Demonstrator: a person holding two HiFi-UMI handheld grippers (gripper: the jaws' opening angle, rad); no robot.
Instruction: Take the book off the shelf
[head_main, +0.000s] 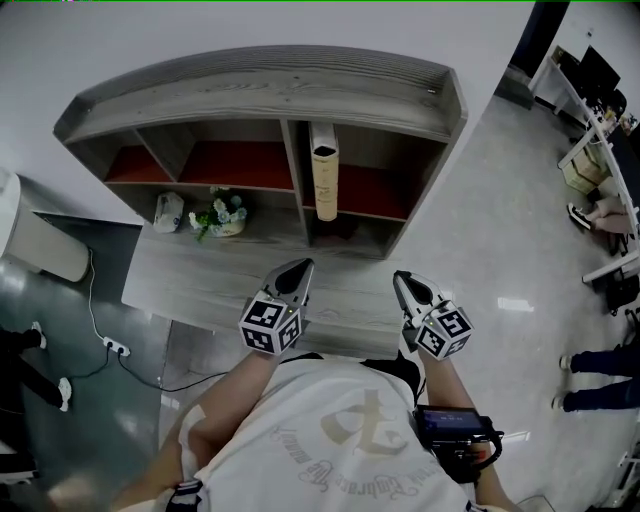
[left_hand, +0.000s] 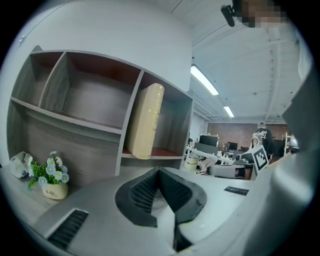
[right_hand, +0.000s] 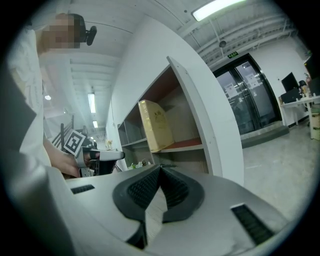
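**Book not yet touched – both tongs shut and empty**

Status: left tongs (head_main: 298, 270) and right tongs (head_main: 407, 283) hang low over the front edge of the surface (head_main: 200, 285). Jaws are pressed together on both, nothing between them. Book (head_main: 325, 182) stands on end in the right upper bay of the shelf (head_main: 270, 85), resting against the divider on its left. The rest of that bay is bare. Both tongs are well apart from it.

Risks as I see them:
- Jaws have to open before the reach. Going in closed would just shove the spine deeper into the bay.
- The book is thick. If the jaws can't span it, only a corner gets pinched, and it would twist out.
- Nothing supports its right side, so a nudge from the left could tip it flat into the empty bay.
- Pulling from the top edge alone would pivot it forward. It could drop onto the surface below.
- The flower pot (head_main: 222, 215) sits lower and to the left, likely clear of a fall.

Materials:
- Book: cream-tan cover, rounded spine, looks smooth, so probably slippery under the pads.
- Shelf: grey wood-grain board, curved top, red-brown bay floors.
- Jaw pads: dark, ribbed, tapering to a point.
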